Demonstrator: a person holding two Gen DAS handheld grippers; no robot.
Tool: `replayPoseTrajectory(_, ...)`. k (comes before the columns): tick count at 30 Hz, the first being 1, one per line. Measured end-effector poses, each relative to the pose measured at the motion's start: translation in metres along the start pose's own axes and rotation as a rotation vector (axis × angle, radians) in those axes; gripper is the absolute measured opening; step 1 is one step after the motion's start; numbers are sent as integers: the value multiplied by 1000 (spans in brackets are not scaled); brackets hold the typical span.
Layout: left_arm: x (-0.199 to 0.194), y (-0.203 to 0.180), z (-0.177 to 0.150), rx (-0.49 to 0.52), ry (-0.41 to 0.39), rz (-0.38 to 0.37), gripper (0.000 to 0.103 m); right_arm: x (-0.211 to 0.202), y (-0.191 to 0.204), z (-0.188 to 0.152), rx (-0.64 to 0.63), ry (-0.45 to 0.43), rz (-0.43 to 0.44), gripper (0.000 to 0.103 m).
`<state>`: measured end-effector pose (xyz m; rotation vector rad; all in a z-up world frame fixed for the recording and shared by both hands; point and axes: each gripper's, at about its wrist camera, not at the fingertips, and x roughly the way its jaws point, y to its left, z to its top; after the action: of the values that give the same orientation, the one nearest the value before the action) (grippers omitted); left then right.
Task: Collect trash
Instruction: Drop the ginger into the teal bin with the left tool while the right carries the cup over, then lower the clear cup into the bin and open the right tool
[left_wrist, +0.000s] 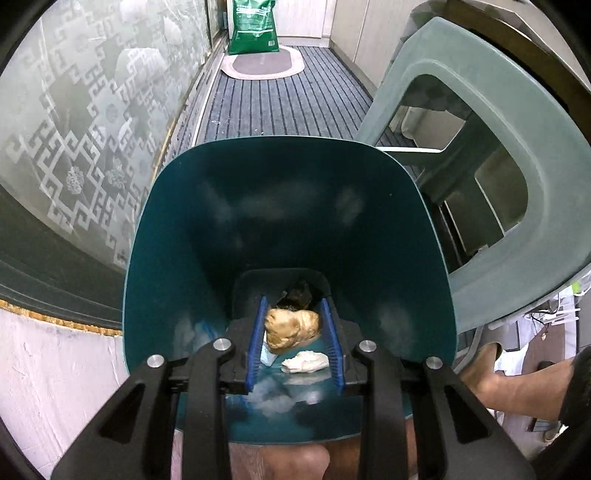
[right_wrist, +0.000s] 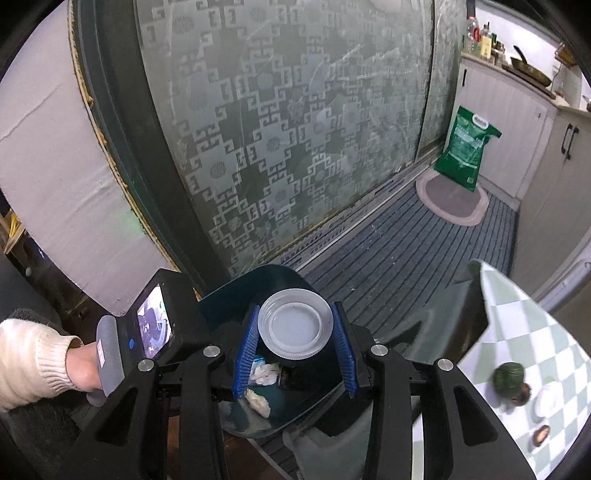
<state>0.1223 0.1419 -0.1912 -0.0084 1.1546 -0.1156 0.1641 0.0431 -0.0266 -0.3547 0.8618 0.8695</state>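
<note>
A crumpled brown wad (left_wrist: 292, 329) was pinched between the pads of the left gripper (left_wrist: 294, 334), held low inside the teal bin (left_wrist: 177, 258), above a white scrap (left_wrist: 305, 361) on the bin floor. A round plastic lid (right_wrist: 294, 324) was clamped by the right gripper (right_wrist: 295, 347) over the bin's rim. The dropping-in step appeared under way; next, each pair of jaws would need spreading.

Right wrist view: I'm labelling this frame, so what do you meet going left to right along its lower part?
Cream sleeve → left gripper's screen → right gripper holding a clear round lid over the teal bin → checkered tablecloth with a dark green round object.
</note>
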Motion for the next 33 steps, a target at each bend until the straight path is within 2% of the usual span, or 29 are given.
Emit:
replayPoseTrajectory(1,-1,2,0,-5,-4,-10,36,4,0,0,3,6,2,39)
replayPoseTrajectory(7,-14,6,2,-12,-29,-3,34,28,7,-3,17,62,1,39)
replayPoseTrajectory(22,-119,35,8,-116,-263,-6,20,96,27,-18,39,188,6,39)
replayPoseTrajectory(33,-178,30,20,-125,-402,-42,20,153,34,-49,26,329,-15,39)
